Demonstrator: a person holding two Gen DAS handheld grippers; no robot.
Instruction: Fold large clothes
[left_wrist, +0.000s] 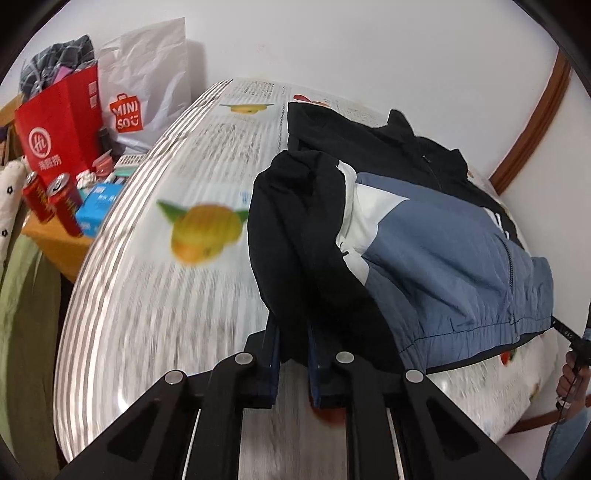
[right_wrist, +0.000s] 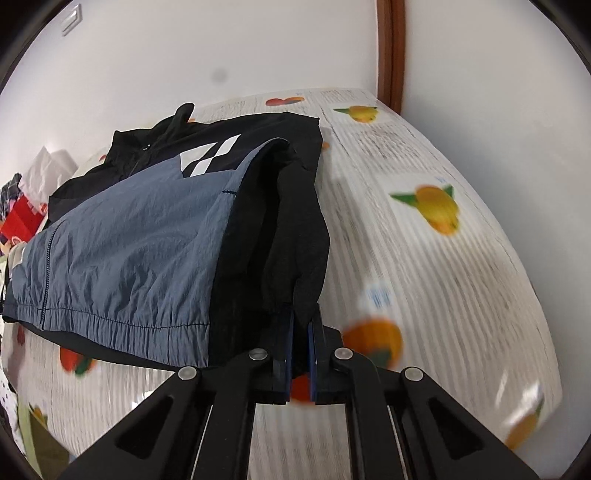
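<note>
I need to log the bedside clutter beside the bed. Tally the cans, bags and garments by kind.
Red drink cans on the wooden side table: 2
Bags: 2, a red paper bag and a white plastic Miniso bag
Black-and-blue nylon jacket on the bed: 1
Total: 5

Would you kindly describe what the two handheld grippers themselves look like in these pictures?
Both the left gripper and the right gripper are matte black, with angular linkage arms joined by round silver pivot pins and triangular cut-outs. Each has two flat dark blue finger pads. No cables or markings show.
</note>
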